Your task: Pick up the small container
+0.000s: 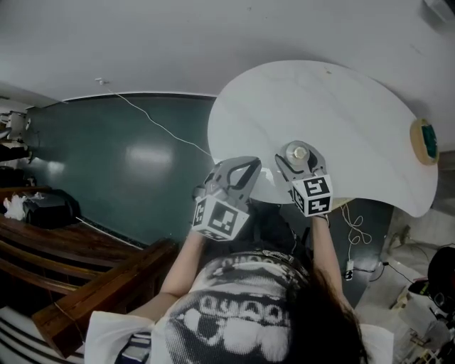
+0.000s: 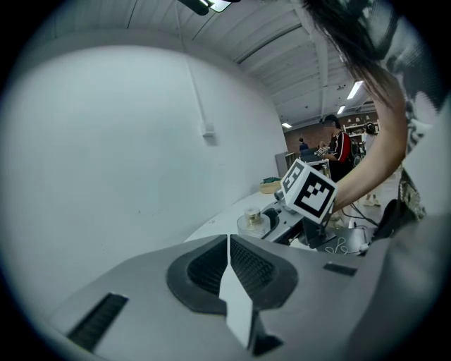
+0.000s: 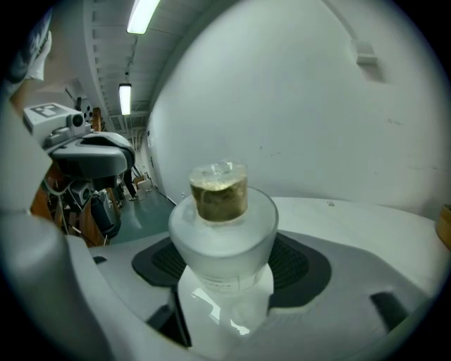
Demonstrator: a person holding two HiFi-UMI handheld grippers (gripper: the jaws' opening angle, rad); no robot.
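A large, workshop-like hall: fluorescent strip lights (image 3: 144,13) run along a ribbed ceiling (image 2: 282,46), a cable (image 1: 160,126) trails across the painted green floor (image 1: 106,170) beside a white table (image 1: 355,128), and people (image 2: 340,149) stand among equipment at the far end.

left gripper (image 1: 244,170) closed, right gripper (image 1: 299,156) full

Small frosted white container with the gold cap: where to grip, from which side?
Probably the wide round body of the small frosted white container, below its narrow gold cap, pads on opposite sides, coming in sideways from the person's side. It stands upright and the body offers most contact. The right gripper is shut on it that way.
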